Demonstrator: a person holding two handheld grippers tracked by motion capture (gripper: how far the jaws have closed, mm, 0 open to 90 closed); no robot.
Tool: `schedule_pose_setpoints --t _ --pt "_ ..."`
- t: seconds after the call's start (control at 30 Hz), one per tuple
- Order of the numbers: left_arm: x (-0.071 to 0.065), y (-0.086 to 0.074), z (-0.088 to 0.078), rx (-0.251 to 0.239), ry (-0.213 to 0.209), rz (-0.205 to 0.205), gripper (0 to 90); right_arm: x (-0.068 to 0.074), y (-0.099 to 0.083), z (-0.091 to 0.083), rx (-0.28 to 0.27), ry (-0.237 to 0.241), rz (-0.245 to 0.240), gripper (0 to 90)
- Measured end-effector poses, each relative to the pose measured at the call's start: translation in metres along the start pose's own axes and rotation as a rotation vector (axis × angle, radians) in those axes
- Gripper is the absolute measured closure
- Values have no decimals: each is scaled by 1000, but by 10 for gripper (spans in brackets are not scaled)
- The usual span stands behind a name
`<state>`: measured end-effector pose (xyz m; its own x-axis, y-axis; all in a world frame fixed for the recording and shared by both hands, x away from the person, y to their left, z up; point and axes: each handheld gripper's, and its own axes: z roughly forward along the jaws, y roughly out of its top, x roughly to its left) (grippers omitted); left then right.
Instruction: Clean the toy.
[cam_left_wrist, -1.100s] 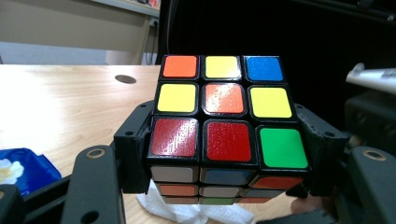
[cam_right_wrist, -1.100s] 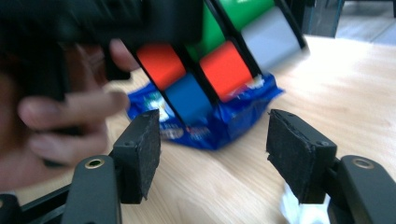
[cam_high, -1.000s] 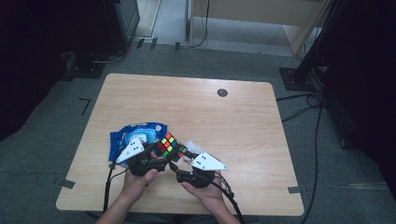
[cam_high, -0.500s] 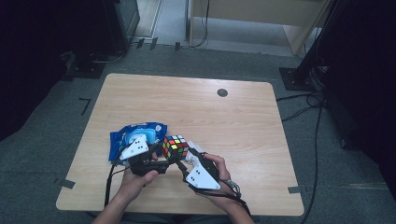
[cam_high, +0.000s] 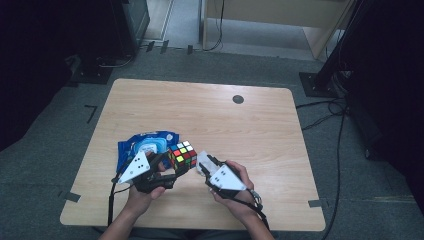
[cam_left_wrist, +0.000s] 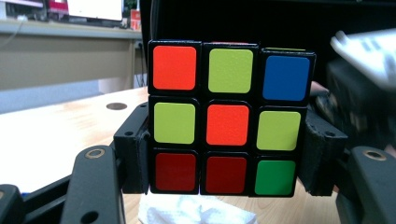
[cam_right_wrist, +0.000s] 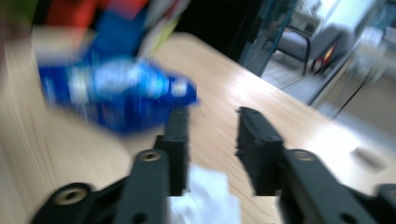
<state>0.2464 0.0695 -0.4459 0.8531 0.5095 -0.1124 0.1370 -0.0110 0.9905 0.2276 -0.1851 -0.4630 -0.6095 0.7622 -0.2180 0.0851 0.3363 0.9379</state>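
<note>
Wooden table (cam_high: 260, 125), blue wipes pack (cam_high: 137, 147) at its near left.
Left tongs (cam_left_wrist: 227, 154) clamp the puzzle cube (cam_left_wrist: 229, 116) above the table; right tongs (cam_right_wrist: 212, 135), jaws just narrowing, grip nothing, white tissue (cam_right_wrist: 205, 196) beneath.

Motion blur smears the blue packet (cam_right_wrist: 116, 91) (its print unreadable).

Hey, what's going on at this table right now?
A person at a light wooden table holds a two-jaw gripper in each hand. The left gripper is clamped on a scrambled, multicoloured puzzle cube, held above the table near a blue plastic wipes packet. The right gripper sits just beside the cube; its jaws have just been closing, with a gap left and nothing between the pads. A crumpled white tissue lies beneath it.
</note>
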Motion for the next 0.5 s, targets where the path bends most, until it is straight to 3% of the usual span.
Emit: schedule_pose_setpoints --t 0.03,0.1,0.17,0.3,0.4,0.5 --pt "-1 -1 0 -2 -9 8 339 -7 4 -3 -36 2 133 760" --pt "-3 -3 2 -4 -25 19 339 -16 8 -8 -99 63 313 820" --pt "-7 -4 3 2 -26 43 339 -20 12 -9 -103 109 388 824" --pt "-11 -6 7 33 -30 63 339 -19 13 -11 -118 162 429 815" --pt "-14 -9 11 66 -50 80 338 -18 15 -12 -132 181 394 827" --pt "-16 -9 13 84 -59 86 338 -16 15 -13 -129 172 354 868"
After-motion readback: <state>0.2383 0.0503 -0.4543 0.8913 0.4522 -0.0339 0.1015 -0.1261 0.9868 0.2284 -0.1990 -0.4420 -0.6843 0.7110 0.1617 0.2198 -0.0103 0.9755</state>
